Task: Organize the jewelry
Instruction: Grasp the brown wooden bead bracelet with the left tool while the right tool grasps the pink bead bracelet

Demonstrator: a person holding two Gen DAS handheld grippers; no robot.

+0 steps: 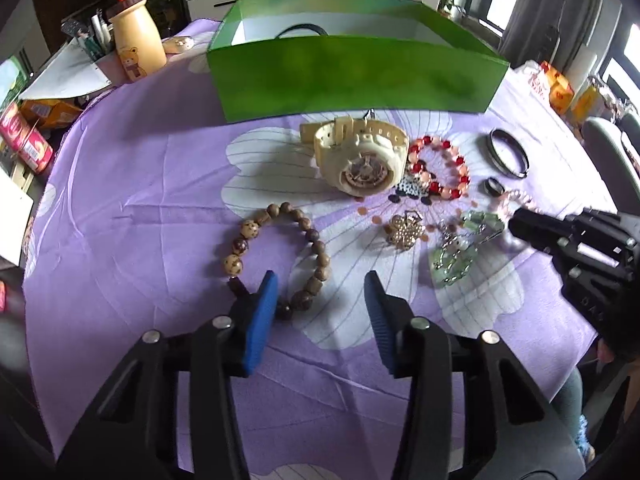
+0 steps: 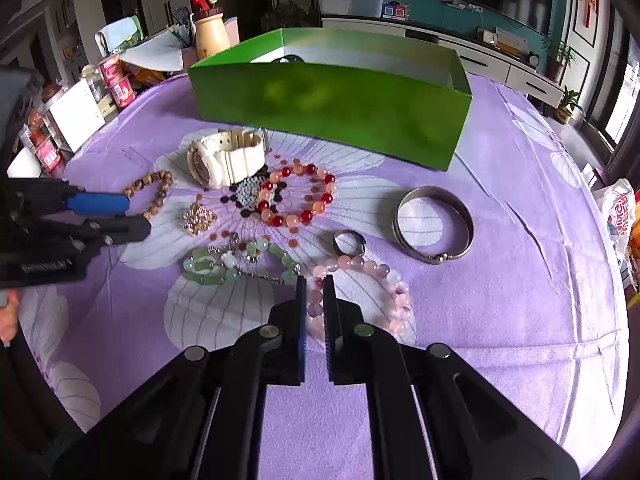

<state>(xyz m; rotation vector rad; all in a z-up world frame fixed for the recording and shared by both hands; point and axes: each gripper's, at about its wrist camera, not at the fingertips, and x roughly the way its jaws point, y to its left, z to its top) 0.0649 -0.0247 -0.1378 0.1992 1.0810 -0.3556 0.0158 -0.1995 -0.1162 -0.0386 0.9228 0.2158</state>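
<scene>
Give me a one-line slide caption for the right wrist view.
Right gripper shut on the pink bead bracelet, other jewelry spread on the purple cloth before the green box.

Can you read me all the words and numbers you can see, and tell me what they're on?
No text here can be read clearly.
Red letters on the white plastic bag: sideways and blurred, unreadable.
Labels on the red cans: too small to read.
Raised letters on the side of the left gripper: too blurred to read.
Printing on the orange boxes: too blurred to read.
The yellow bottle: only a bear picture, no words.
</scene>
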